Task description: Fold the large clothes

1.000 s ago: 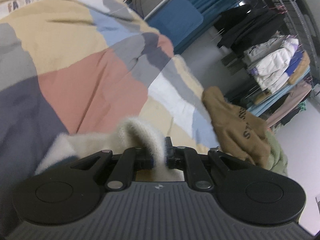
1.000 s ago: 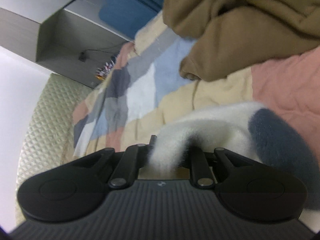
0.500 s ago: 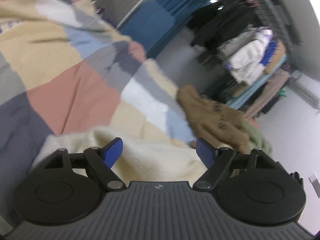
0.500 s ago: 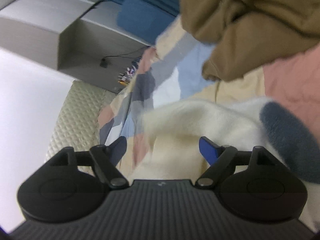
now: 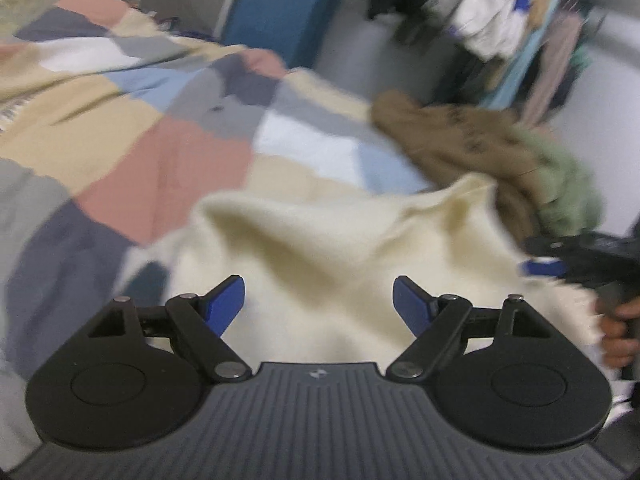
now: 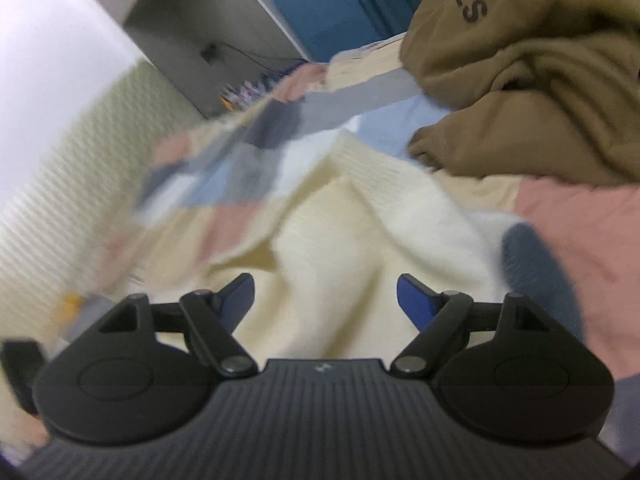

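A cream knit sweater (image 5: 320, 240) lies rumpled on the patchwork quilt (image 5: 160, 160), right in front of both grippers. My left gripper (image 5: 319, 306) hovers over it, open, its blue pads wide apart and clear of the cloth. In the right wrist view the same sweater (image 6: 340, 240) shows a dark blue patch (image 6: 532, 264) on its right side. My right gripper (image 6: 326, 300) is open above it too, nothing pinched. The right gripper (image 5: 560, 264) also appears at the right edge of the left wrist view, with a hand (image 5: 616, 332) on its handle.
A brown hoodie (image 6: 520, 80) with dark lettering lies heaped beyond the sweater, a green garment (image 5: 568, 184) beside it. A rack of hanging clothes (image 5: 500, 20) and a blue cushion (image 5: 280, 12) stand past the bed. A padded headboard (image 6: 60, 160) is at the left.
Both grippers were shut on folds of the cream sweater; both have opened and let it drop onto the quilt. Both hands have pulled back, risen and rolled.
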